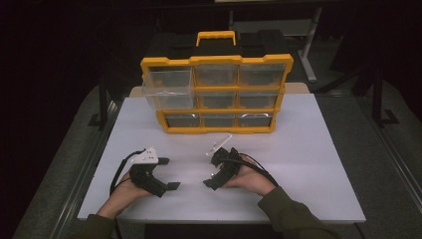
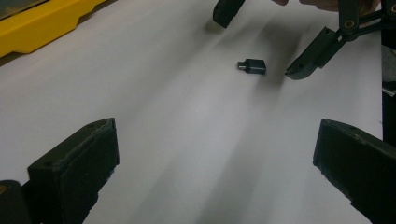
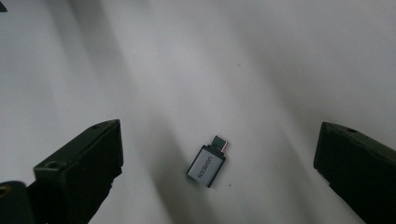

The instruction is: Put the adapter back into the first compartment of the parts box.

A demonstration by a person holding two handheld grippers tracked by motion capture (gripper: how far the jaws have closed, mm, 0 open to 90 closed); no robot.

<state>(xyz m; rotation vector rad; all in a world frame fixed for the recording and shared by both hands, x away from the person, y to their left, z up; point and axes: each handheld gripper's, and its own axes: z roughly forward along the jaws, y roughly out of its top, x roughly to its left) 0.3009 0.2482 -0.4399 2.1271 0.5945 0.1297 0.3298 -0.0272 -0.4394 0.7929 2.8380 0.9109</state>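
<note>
Organizer (image 1: 217, 94), one drawer (image 1: 168, 88) out, contents unclear

Yellow drawer organizer (image 1: 216, 94) stands at far side of my white table (image 1: 298, 164), its top-left clear drawer (image 1: 168, 89) pulled out. Small grey USB adapter (image 3: 208, 163) lies flat on the table near me.

Too small to pick out on the counter (image 1: 298, 149) from the high view: the small adapter (image 3: 207, 164). Cut off by the top edge of the left gripper view: the right gripper (image 2: 261, 42), leaving just jaw tips. Cropped at that view's top-left corner: the yellow organizer (image 2: 42, 23). Too dim to tell: contents of the drawers (image 1: 216, 74).
</note>
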